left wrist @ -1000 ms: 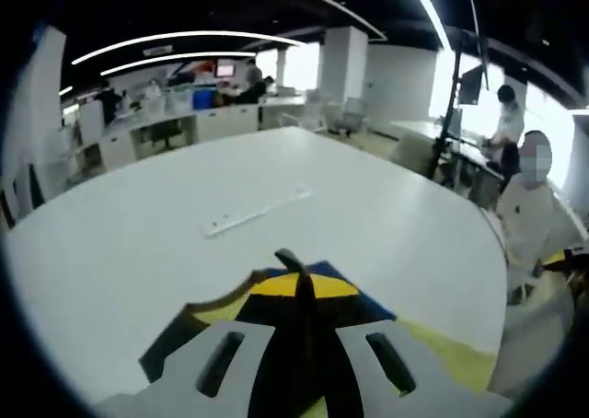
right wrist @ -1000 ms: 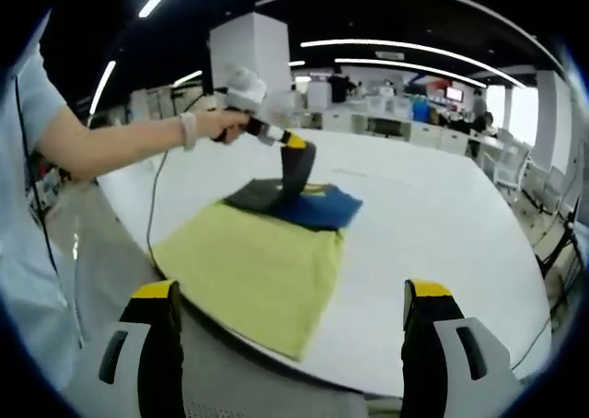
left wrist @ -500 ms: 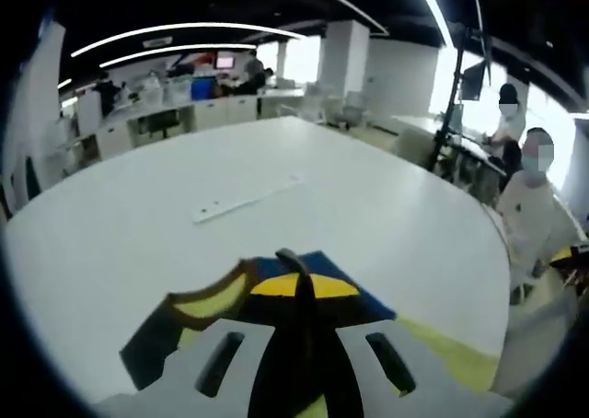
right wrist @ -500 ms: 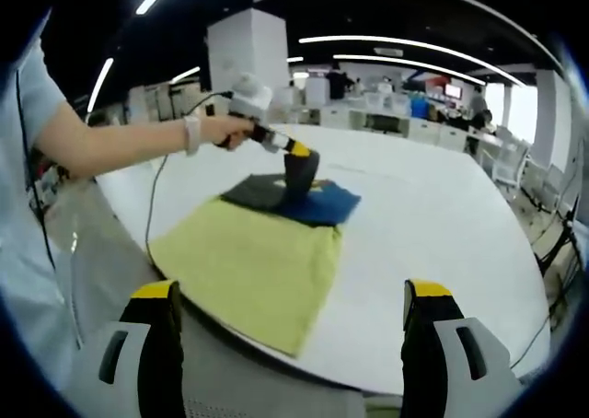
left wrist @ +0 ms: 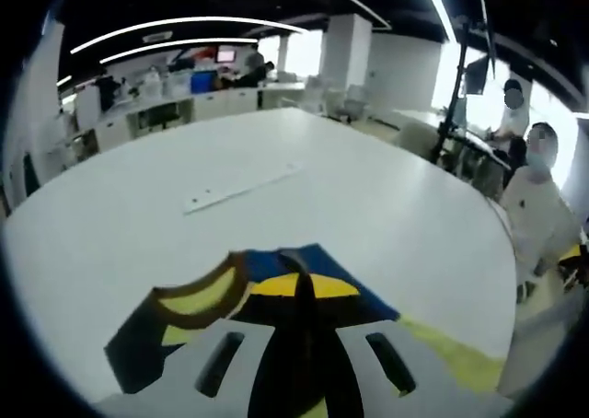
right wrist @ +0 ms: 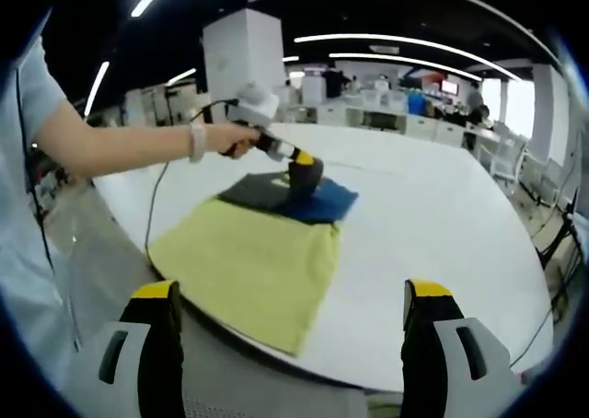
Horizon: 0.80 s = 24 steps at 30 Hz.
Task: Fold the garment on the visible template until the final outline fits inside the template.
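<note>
1. My left gripper [left wrist: 302, 284] has its jaws pressed together on a dark fold of the garment [left wrist: 198, 303]; in the right gripper view my left gripper [right wrist: 304, 174] sits low over that cloth, held by my left hand [right wrist: 230, 137].
2. My right gripper [right wrist: 290, 321] is wide open and holds nothing, its jaws well apart at the near edge of the desk [right wrist: 433, 225].
3. The garment [right wrist: 285, 197] lies on the far end of the yellow template [right wrist: 248, 261]. It is dark, with a blue part on the right side and a yellow-lined neck opening that shows in the left gripper view.
4. The yellow template is spread flat, with its near corner hanging over the desk's edge.
5. A long white strip [left wrist: 241, 188] lies on the desk [left wrist: 368, 206] beyond the garment, well apart from it.
6. Two people [left wrist: 534, 206] are at the right, beside the desk.
7. A cable [right wrist: 156, 211] hangs down from my left hand.
</note>
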Motion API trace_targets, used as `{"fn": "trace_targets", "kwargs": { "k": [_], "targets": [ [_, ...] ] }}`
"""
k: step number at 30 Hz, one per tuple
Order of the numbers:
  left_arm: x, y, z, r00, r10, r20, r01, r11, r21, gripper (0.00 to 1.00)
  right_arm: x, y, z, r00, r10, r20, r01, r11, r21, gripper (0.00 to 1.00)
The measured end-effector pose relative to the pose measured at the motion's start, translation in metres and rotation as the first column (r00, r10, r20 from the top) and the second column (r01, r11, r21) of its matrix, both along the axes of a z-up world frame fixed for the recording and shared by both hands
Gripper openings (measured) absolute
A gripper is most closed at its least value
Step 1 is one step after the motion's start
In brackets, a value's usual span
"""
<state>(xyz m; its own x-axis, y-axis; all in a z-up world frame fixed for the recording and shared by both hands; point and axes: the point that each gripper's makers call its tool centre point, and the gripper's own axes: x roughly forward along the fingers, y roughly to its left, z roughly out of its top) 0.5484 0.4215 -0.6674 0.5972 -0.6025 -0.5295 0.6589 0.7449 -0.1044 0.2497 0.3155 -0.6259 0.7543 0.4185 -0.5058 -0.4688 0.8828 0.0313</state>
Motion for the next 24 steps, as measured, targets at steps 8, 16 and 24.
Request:
{"fn": "trace_targets", "kwargs": {
  "k": [8,16,24],
  "targets": [
    [-0.003,-0.009,-0.012,0.999,0.002,-0.040,-0.002,1.000,0.001,0.00,-0.001,-0.001,-0.002,1.000,-0.008,-0.003,0.008,1.000,0.009,1.00],
    [-0.010,-0.018,-0.023,0.997,0.004,-0.075,-0.005,1.000,-0.015,0.00,-0.002,-0.005,-0.003,1.000,-0.023,-0.004,0.023,1.000,0.010,1.00],
    [-0.009,-0.027,-0.028,0.995,0.007,-0.097,-0.010,1.000,-0.028,0.00,-0.001,-0.007,-0.002,1.000,-0.030,-0.001,0.030,0.999,0.013,1.00]
  ]
}}
